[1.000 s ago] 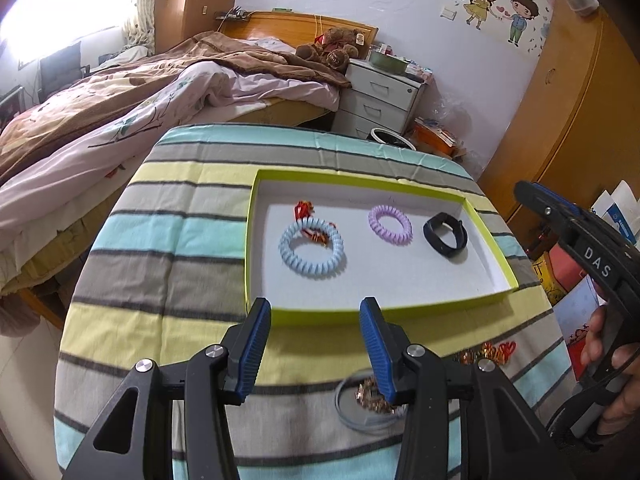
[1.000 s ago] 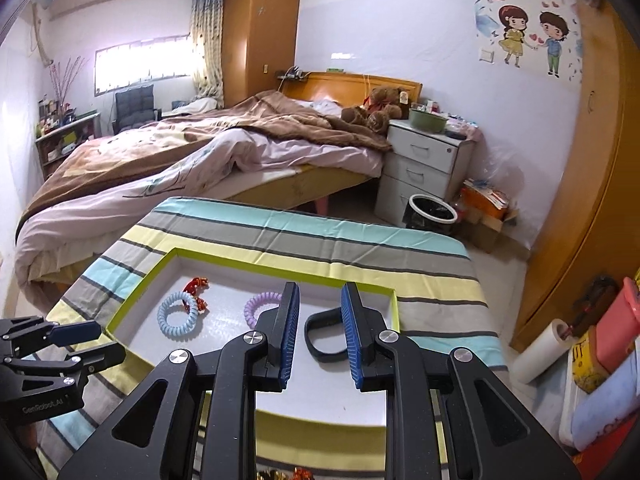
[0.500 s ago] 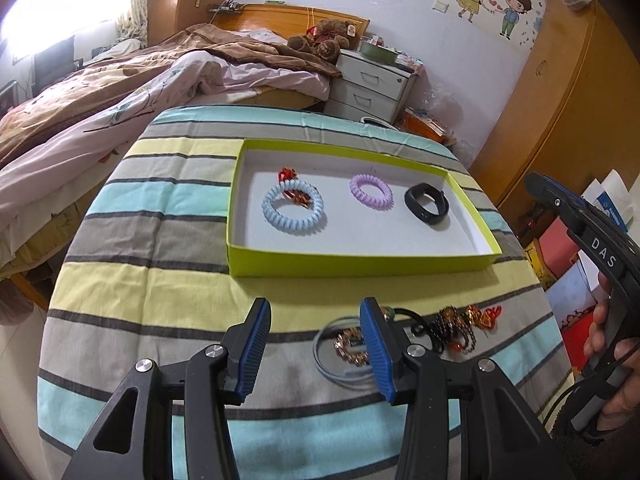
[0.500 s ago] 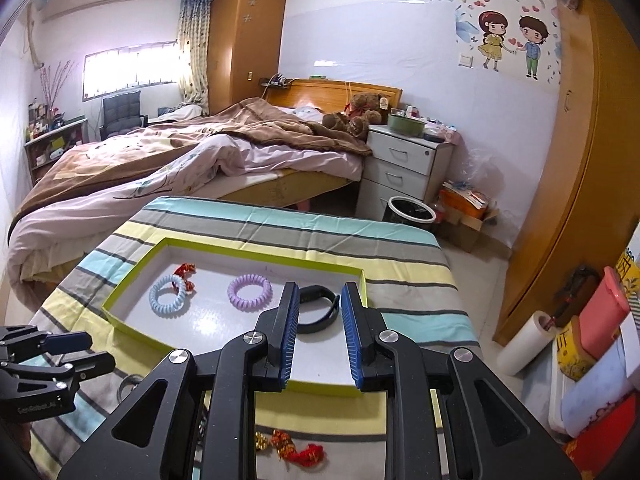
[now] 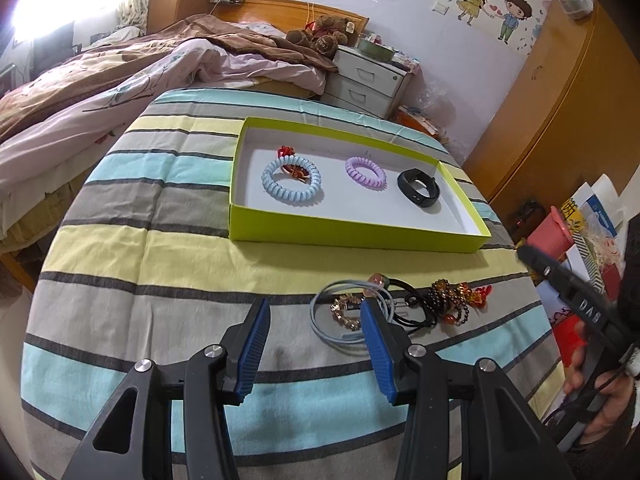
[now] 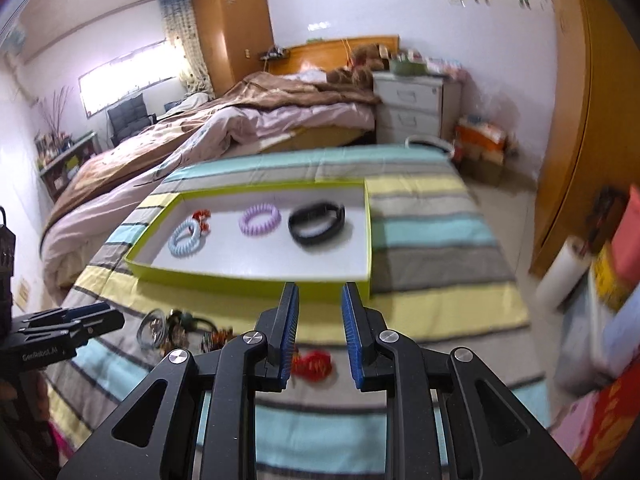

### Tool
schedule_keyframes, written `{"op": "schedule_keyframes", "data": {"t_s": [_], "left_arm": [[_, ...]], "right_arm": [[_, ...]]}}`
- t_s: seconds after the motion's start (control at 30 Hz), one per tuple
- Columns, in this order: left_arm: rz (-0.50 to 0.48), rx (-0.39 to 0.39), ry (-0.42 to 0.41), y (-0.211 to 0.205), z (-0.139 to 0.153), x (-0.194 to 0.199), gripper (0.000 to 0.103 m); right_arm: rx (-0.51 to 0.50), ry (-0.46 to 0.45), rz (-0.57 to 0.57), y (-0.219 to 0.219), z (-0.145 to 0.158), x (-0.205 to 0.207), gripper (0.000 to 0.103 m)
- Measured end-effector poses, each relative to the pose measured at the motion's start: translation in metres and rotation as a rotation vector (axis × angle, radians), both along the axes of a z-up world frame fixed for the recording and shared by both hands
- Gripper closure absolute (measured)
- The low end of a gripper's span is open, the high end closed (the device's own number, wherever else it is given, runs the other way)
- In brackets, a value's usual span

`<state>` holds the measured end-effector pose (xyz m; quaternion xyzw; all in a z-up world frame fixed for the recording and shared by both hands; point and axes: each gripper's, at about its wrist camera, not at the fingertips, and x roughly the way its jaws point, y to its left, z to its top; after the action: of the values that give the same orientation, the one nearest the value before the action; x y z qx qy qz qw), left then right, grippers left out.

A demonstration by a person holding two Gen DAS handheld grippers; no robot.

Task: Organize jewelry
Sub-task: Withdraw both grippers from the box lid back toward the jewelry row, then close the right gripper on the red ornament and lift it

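A lime-green tray (image 5: 352, 236) on the striped cloth holds a pale blue spiral band (image 5: 291, 180) lying over a red knot, a purple spiral band (image 5: 365, 173) and a black wristband (image 5: 419, 186). Loose pieces lie in front of the tray: a grey ring (image 5: 320, 320), a gold chain (image 5: 346, 312), dark beads (image 5: 444, 300) and a red charm (image 5: 480, 294). My left gripper (image 5: 314, 310) hovers just left of that pile, its jaws opening with nothing between them. My right gripper (image 6: 319, 292) stands open and empty above a red charm (image 6: 314, 364), short of the tray (image 6: 248, 278).
The striped table (image 5: 160, 264) is round and drops off on every side. A bed (image 5: 120, 80) lies behind it at the left, and a white nightstand (image 5: 368, 80) behind the tray. A wooden wardrobe (image 5: 560, 100) and boxes (image 5: 580, 232) crowd the right.
Both grippers have drawn back from the tray toward the table's near side, bringing the loose pile into view. The left jaws have spread wider. The right gripper has rolled and sunk.
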<state>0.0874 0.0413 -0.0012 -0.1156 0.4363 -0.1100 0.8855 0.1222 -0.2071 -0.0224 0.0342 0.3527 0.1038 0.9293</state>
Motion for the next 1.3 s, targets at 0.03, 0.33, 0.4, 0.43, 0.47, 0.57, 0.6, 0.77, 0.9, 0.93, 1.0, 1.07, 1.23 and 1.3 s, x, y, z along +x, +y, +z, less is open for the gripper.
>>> {"op": "schedule_keyframes", "data": {"t_s": [0.03,0.33,0.4,0.43,0.47,0.57,0.6,0.77,0.9,0.93,1.0,1.07,1.23,1.3], "left_arm": [[-0.004,-0.012,-0.002,0.001,-0.001,-0.002,0.048],[0.014,-0.039,0.017,0.014,-0.01,-0.008,0.046],[0.013,-0.043,0.019,0.015,-0.011,-0.01,0.046],[0.01,-0.046,0.019,0.016,-0.012,-0.011,0.046],[0.009,-0.046,0.022,0.016,-0.012,-0.012,0.046],[0.011,-0.041,0.023,0.017,-0.013,-0.012,0.046],[0.013,-0.04,0.025,0.018,-0.013,-0.013,0.046],[0.011,-0.04,0.033,0.019,-0.015,-0.014,0.046],[0.012,-0.039,0.041,0.018,-0.017,-0.015,0.046],[0.012,-0.038,0.043,0.018,-0.018,-0.014,0.046],[0.014,-0.034,0.045,0.017,-0.018,-0.015,0.046],[0.014,-0.032,0.045,0.016,-0.018,-0.014,0.046],[0.01,-0.026,0.051,0.013,-0.019,-0.013,0.046],[0.011,-0.021,0.054,0.012,-0.019,-0.013,0.046]], "right_arm": [[0.014,0.016,0.01,-0.003,-0.004,-0.002,0.08],[0.072,0.111,0.103,-0.009,-0.034,-0.007,0.049],[0.032,0.121,0.123,-0.001,-0.037,-0.003,0.049],[0.016,0.127,0.137,0.003,-0.038,0.001,0.049],[0.004,0.134,0.147,0.006,-0.04,0.002,0.049],[-0.035,0.141,0.158,0.014,-0.045,0.006,0.049],[-0.043,0.147,0.159,0.015,-0.047,0.008,0.049],[-0.047,0.164,0.146,0.014,-0.051,0.017,0.049],[-0.043,0.165,0.133,0.013,-0.051,0.02,0.049],[-0.039,0.164,0.131,0.012,-0.051,0.02,0.049],[-0.036,0.163,0.132,0.012,-0.051,0.019,0.052],[-0.049,0.159,0.13,0.012,-0.051,0.018,0.061],[-0.061,0.156,0.136,0.014,-0.05,0.016,0.074],[-0.063,0.157,0.132,0.014,-0.05,0.016,0.08]]}}
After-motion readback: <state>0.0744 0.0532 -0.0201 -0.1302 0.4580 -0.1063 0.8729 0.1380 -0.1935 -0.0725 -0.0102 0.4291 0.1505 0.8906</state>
